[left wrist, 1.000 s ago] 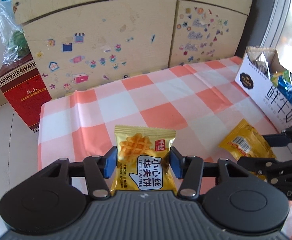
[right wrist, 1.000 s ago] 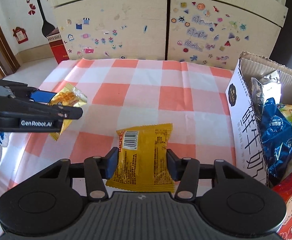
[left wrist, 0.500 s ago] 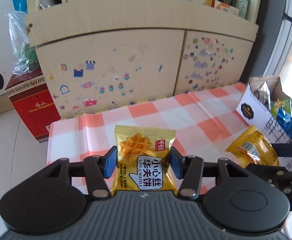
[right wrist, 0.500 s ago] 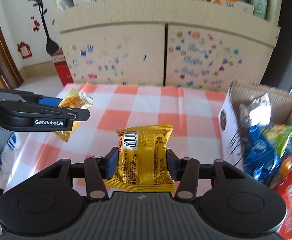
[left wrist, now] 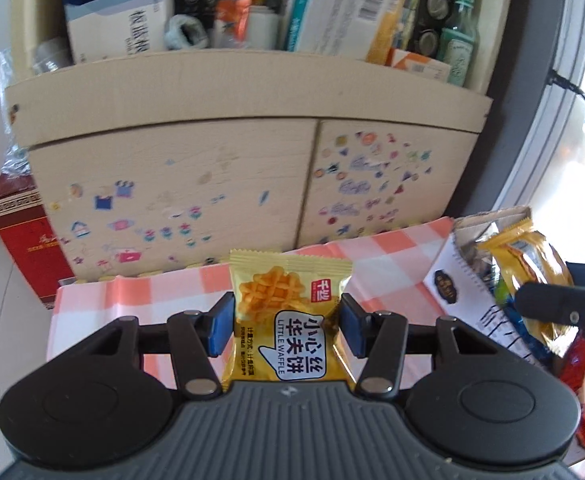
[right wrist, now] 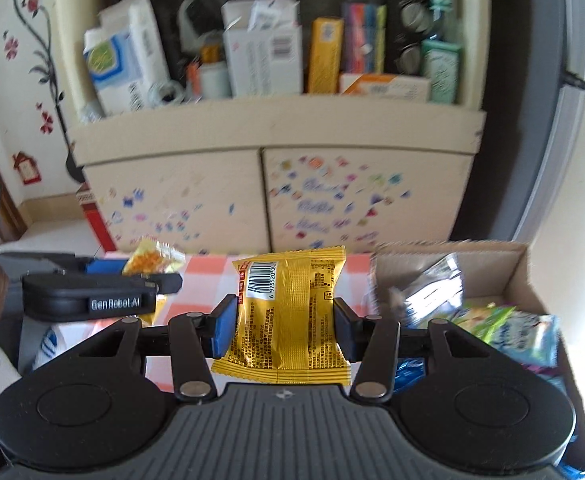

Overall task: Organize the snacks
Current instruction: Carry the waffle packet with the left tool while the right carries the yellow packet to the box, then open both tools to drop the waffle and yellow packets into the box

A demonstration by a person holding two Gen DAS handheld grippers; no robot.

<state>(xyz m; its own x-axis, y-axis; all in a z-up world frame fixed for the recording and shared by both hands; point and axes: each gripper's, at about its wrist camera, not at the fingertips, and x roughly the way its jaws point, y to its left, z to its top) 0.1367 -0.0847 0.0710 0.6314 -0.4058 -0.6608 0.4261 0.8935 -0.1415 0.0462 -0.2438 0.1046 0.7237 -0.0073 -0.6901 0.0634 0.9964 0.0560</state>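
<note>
My left gripper (left wrist: 286, 326) is shut on a yellow Little Waffle packet (left wrist: 288, 316), front face up, held in the air above the checked tablecloth (left wrist: 388, 264). My right gripper (right wrist: 284, 322) is shut on a second yellow waffle packet (right wrist: 288, 312), its barcode side showing. In the right wrist view the left gripper (right wrist: 148, 278) hangs at the left with its packet (right wrist: 154, 258). In the left wrist view the right gripper's arm (left wrist: 560, 308) and its packet (left wrist: 528, 256) are at the right, over the cardboard snack box (left wrist: 464, 280). That box (right wrist: 516, 276) holds several snack bags.
A beige cabinet (left wrist: 232, 176) with stickered doors stands behind the table; its open shelf (right wrist: 276, 48) is crowded with boxes and bottles. A red carton (left wrist: 20, 240) sits on the floor at the left. The table's left edge drops to a tiled floor (left wrist: 8, 340).
Both grippers have risen and tilted upward with their packets still held. The table has sunk low in both views and the cabinet shelf has come into sight. The right packet now hangs over the box.
</note>
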